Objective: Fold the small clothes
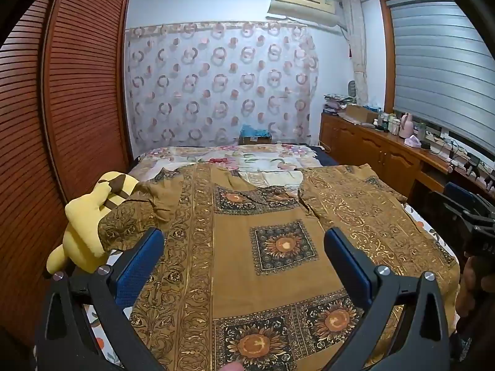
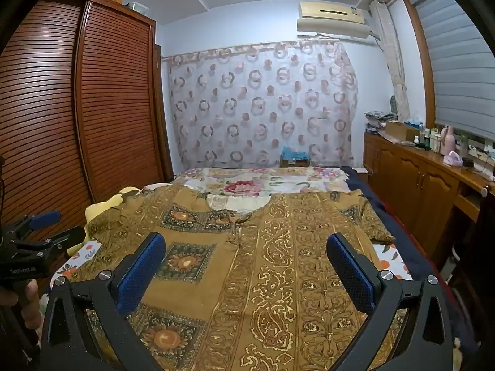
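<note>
A brown shirt (image 1: 272,210) with gold paisley bands and sunflower squares lies spread flat on the bed, neckline at the far side and short sleeves out to both sides; the right wrist view shows the same shirt (image 2: 272,247). My left gripper (image 1: 244,238) hovers over the shirt's near left half, jaws wide open, nothing between the blue pads. My right gripper (image 2: 246,242) hovers over its near right half, also wide open and empty. The left gripper (image 2: 43,225) shows at the left edge of the right wrist view, held by a hand.
A yellow plush toy (image 1: 89,219) lies under the shirt's left sleeve by the louvred wardrobe (image 1: 62,108). A floral quilt (image 1: 241,157) covers the far bed. A wooden cabinet (image 2: 414,188) with bottles runs along the right wall. A box (image 2: 294,157) stands by the curtain.
</note>
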The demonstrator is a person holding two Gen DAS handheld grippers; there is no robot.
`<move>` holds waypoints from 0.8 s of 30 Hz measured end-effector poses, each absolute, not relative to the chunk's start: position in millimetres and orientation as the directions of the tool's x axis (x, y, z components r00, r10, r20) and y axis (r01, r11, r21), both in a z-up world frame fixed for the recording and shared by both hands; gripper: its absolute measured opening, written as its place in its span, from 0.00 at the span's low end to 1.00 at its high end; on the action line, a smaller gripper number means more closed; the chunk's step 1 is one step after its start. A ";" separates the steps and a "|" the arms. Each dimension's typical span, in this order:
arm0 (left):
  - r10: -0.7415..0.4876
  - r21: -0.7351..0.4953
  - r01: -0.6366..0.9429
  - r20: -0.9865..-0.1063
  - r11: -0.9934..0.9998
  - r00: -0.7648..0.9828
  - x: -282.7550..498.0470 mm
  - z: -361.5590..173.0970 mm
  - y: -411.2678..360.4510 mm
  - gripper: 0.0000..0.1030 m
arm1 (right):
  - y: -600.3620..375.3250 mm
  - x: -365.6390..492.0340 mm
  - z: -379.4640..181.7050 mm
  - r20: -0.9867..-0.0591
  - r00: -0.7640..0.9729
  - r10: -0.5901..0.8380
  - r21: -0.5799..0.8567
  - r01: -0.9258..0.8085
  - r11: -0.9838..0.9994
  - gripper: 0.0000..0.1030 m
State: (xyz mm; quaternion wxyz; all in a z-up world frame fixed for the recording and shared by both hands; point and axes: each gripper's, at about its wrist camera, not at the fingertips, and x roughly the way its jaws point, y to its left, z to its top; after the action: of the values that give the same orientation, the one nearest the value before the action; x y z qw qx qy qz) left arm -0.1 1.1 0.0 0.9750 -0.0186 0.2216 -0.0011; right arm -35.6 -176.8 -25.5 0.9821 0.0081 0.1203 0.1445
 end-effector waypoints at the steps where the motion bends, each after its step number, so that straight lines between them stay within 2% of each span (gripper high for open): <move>1: -0.002 -0.029 -0.012 -0.426 1.000 0.905 -0.7 0.1 0.8 1.00 | -176.8 -35.4 -25.4 -0.238 0.929 0.283 0.050 -0.279 0.959 1.00; 24: 0.006 -0.030 -0.022 -0.440 0.999 0.898 -0.3 -6.4 3.0 1.00 | -177.1 -34.6 -26.9 -0.242 0.927 0.287 0.054 -0.283 0.958 1.00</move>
State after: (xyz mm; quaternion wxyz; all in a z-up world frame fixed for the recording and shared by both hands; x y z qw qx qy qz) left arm -0.3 3.0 -6.4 0.9740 -0.0171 0.2258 0.0072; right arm -34.6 -177.1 -26.9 0.9815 0.0090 0.1246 0.1453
